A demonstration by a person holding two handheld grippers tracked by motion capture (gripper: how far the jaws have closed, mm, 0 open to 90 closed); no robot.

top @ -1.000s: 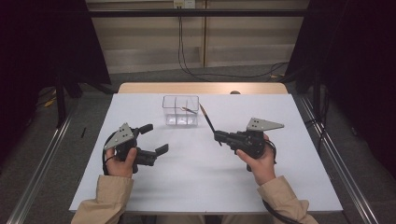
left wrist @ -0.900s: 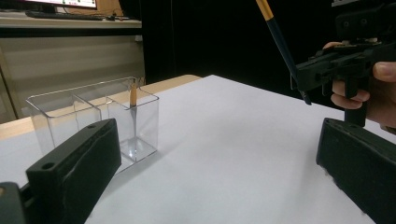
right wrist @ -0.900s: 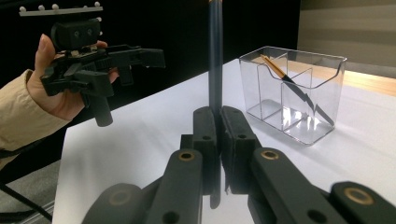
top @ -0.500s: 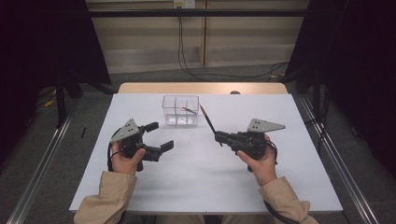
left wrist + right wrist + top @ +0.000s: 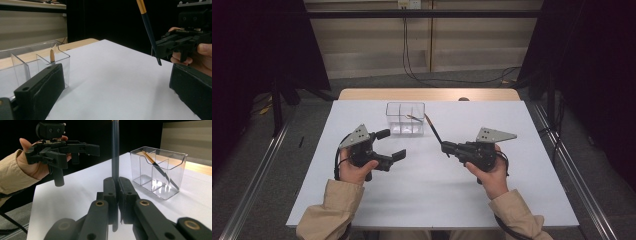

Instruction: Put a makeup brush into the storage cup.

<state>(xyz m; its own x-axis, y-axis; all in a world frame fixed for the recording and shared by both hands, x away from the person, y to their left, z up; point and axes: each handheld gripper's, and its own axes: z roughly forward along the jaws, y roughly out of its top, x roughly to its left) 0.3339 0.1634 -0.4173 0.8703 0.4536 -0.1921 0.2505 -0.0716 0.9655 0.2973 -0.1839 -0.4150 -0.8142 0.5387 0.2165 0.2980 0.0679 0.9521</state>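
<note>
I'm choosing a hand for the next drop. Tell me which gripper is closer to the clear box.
Left. The left gripper hovers just in front of the clear box, jaws open. The right gripper sits farther off to the box's right, shut on a brush.

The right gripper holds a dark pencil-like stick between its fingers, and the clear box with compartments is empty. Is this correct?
Not quite. The right gripper does hold the dark stick, but the clear box is not empty: the right gripper view shows another stick leaning inside a compartment.
</note>
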